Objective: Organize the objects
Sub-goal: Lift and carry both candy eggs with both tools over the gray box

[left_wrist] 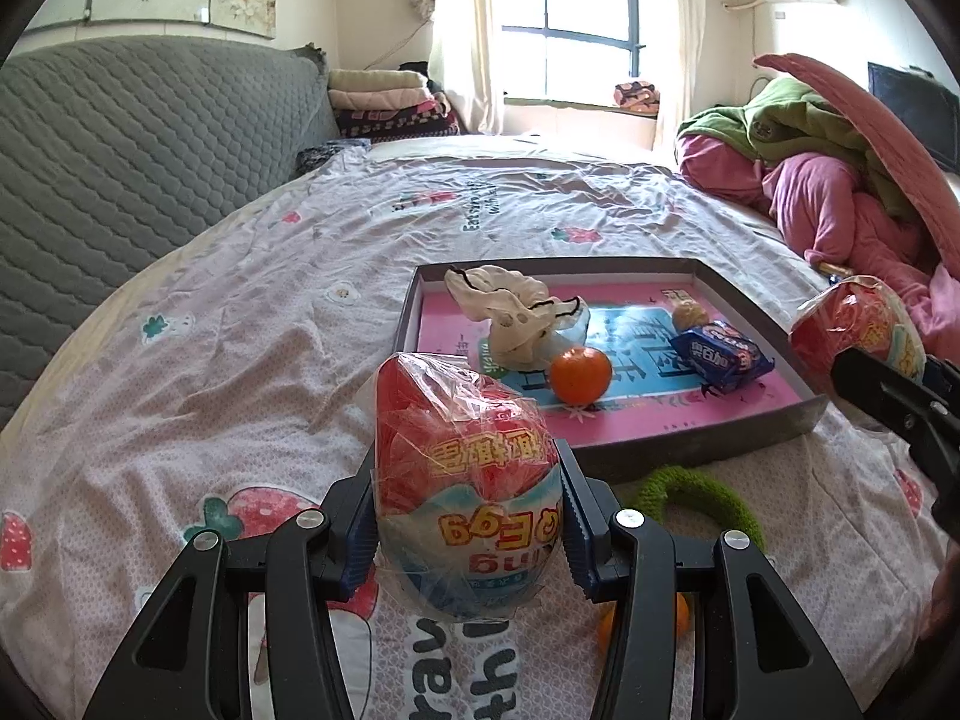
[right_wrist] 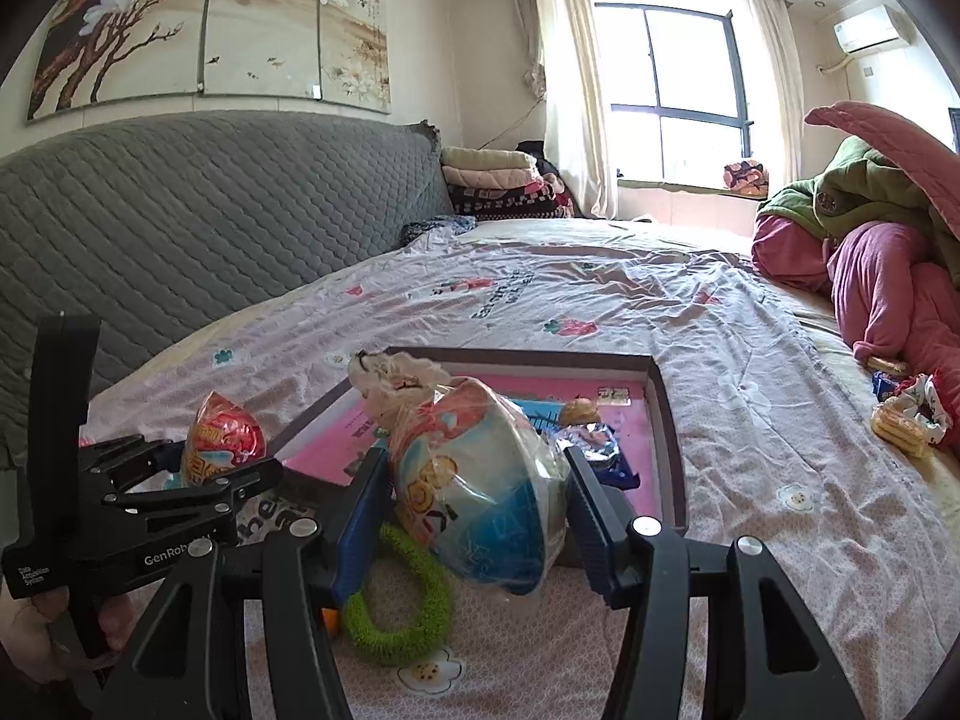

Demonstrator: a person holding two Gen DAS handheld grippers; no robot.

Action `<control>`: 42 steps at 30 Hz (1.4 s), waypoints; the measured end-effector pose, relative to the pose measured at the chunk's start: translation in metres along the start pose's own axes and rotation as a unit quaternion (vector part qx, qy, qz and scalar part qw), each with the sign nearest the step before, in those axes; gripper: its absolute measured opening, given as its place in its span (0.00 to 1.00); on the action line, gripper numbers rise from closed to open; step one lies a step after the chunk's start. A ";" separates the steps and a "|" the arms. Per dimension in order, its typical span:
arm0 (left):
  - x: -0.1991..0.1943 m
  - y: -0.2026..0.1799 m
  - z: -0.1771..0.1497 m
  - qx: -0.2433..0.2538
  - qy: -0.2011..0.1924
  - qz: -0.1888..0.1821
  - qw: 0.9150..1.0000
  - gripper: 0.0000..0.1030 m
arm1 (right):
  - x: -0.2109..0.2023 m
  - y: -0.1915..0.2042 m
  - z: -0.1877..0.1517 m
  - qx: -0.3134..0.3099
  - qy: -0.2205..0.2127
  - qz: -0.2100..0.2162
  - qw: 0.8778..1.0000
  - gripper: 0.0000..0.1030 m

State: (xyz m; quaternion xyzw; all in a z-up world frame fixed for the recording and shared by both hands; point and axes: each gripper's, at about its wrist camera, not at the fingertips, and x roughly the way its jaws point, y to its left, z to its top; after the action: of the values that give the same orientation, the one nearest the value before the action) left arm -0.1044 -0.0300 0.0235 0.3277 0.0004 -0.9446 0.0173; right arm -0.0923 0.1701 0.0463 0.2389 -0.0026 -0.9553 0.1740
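My left gripper is shut on a red and white wrapped toy egg, held above the bed in front of the grey tray. It also shows at the left of the right wrist view with its egg. My right gripper is shut on a second wrapped egg, held near the tray's front edge; this egg shows at the right of the left wrist view. In the tray lie an orange, a blue biscuit pack, a white cloth and a small round snack.
A green knitted ring lies on the bedsheet in front of the tray, also visible in the left wrist view. Another orange lies under my left gripper. A pile of pink and green bedding is at right. A grey headboard is at left.
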 end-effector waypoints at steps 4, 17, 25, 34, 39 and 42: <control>0.003 0.005 0.007 -0.006 -0.001 0.001 1.000 0.50 | 0.001 -0.005 0.007 0.005 -0.003 -0.003 1.000 0.55; 0.021 0.015 0.043 -0.007 -0.023 0.014 1.000 0.51 | 0.021 -0.015 0.037 -0.002 -0.016 -0.021 1.000 0.55; 0.040 0.021 0.063 -0.004 -0.029 0.022 0.999 0.51 | 0.037 -0.017 0.045 -0.007 -0.020 -0.023 1.000 0.55; 0.060 0.026 0.076 -0.007 -0.026 0.028 0.999 0.51 | 0.057 -0.014 0.051 -0.019 -0.013 -0.020 1.000 0.55; 0.071 0.028 0.080 -0.011 -0.018 0.029 0.999 0.51 | 0.066 -0.013 0.054 -0.024 -0.011 -0.022 0.999 0.55; 0.073 0.030 0.082 -0.014 -0.017 0.029 0.999 0.51 | 0.070 -0.013 0.056 -0.025 -0.011 -0.025 0.999 0.55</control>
State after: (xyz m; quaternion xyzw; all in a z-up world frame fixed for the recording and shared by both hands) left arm -0.2111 -0.0635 0.0427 0.3116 0.0040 -0.9489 0.0493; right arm -0.1796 0.1547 0.0628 0.2238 0.0255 -0.9618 0.1558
